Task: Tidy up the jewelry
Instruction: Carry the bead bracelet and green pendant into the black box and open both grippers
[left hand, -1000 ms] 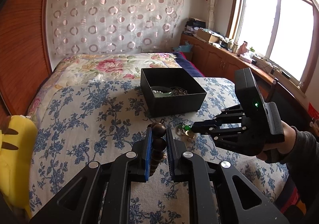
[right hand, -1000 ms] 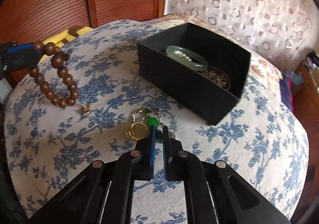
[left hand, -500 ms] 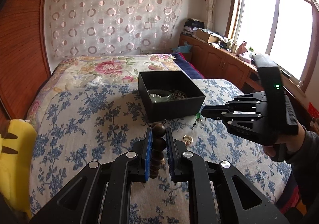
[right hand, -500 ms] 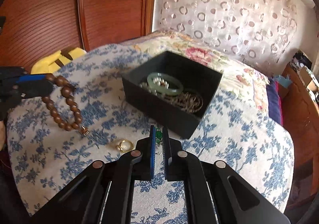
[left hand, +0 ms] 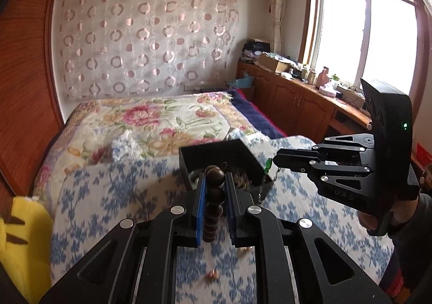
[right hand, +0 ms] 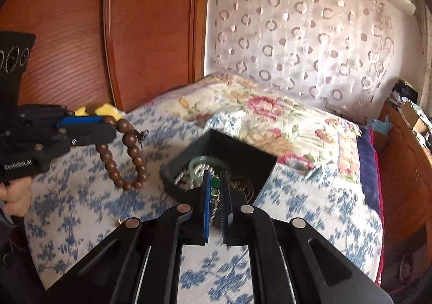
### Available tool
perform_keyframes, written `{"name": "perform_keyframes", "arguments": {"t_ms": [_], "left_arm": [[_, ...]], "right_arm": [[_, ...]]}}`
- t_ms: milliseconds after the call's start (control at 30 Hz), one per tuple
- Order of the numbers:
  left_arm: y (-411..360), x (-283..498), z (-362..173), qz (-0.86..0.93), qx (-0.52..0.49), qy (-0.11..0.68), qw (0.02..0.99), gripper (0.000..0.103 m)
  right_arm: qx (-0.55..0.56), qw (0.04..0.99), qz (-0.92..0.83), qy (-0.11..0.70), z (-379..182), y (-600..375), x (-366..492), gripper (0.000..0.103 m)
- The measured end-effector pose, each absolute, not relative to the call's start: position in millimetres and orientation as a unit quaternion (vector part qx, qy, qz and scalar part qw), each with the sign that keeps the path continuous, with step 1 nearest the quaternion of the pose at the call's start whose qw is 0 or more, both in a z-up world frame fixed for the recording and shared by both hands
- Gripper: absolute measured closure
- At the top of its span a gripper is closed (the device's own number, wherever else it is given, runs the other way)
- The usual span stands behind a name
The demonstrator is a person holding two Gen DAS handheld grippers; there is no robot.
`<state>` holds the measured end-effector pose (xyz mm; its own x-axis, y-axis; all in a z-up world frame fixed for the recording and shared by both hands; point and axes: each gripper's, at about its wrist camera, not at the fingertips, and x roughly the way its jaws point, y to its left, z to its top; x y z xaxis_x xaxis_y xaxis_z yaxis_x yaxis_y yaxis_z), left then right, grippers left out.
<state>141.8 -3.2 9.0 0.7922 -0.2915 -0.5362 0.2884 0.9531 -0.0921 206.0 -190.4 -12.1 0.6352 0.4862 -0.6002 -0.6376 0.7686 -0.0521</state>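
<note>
My left gripper is shut on a brown wooden bead bracelet, held in the air just before the black box; in the right wrist view the bracelet hangs from it at the left. My right gripper is shut on a green-stone chain piece, held above the near edge of the black box, which holds a pale green bangle and metal chains. In the left wrist view the right gripper holds the green piece at the box's right corner.
The box stands on a blue-flowered bedspread. Small gold pieces lie on the bed below my left gripper. A yellow plush toy is at the left bed edge. A wooden headboard and a cabinet under the window border the bed.
Both grippers have risen and moved toward the black box with their pieces. The right gripper lifted the green-stone chain off the bedspread. A gold ring stayed on the bed.
</note>
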Motion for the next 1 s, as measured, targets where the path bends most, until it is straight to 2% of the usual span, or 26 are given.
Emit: {"name": "perform_keyframes", "arguments": {"t_ms": [333,633,733,1000], "left_arm": [[-15.1,181.2,29.2,-0.162,0.002,0.272,0.948,0.091],[-25.5,220.5,9.3,-0.166,0.004,0.300,0.939,0.091],[-27.9,231.3,0.8,-0.169,0.006,0.313,0.935,0.091],[-33.9,235.3,-8.9,-0.174,0.012,0.318,0.932,0.085]], "right_arm": [[-0.104,0.897,0.316,0.291,-13.8,-197.9,244.2,0.096],[-0.091,0.891,0.318,0.311,-34.8,-196.4,265.9,0.094],[-0.090,0.889,0.315,0.319,-41.7,-197.8,269.4,0.083],[-0.080,0.891,0.304,0.327,-52.3,-210.0,265.5,0.081]]}}
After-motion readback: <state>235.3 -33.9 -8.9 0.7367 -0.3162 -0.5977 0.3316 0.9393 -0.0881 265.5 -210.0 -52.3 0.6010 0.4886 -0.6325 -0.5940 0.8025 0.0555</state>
